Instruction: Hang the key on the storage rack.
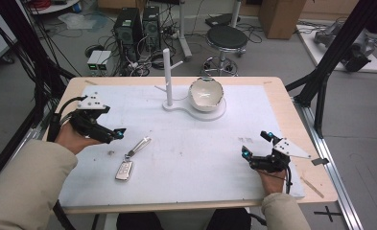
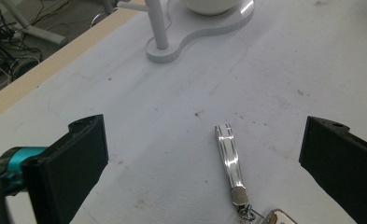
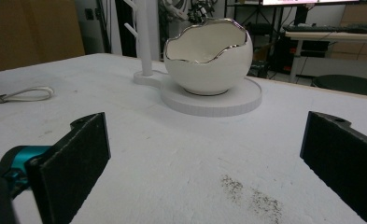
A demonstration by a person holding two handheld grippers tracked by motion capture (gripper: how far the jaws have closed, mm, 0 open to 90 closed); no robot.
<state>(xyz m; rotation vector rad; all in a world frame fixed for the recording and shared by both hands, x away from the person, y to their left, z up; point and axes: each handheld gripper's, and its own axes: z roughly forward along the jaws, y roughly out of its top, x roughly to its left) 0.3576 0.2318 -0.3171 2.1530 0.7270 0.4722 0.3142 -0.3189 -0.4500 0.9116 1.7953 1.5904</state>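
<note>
A silver key fob (image 1: 124, 170) lies on the white mat, its shiny strap (image 1: 139, 146) stretched toward the far right. My left gripper (image 1: 116, 134) hovers just left of the strap, open and holding nothing. In the left gripper view the strap (image 2: 230, 158) lies between the wide-apart jaws, nearer the right one, and a corner of the fob (image 2: 277, 217) sits at the bottom edge. My right gripper (image 1: 255, 143) rests open at the mat's right side. A white egg-shaped bowl (image 3: 207, 56) stands ahead of it on a round base (image 3: 214, 100).
The white stand (image 1: 195, 109) at the back centre carries a tall post with a peg (image 1: 167, 76) beside the bowl (image 1: 206, 93). The wooden table edge (image 1: 291, 124) frames the mat. A stool (image 1: 227, 38) and computer towers (image 1: 128, 28) stand beyond the table.
</note>
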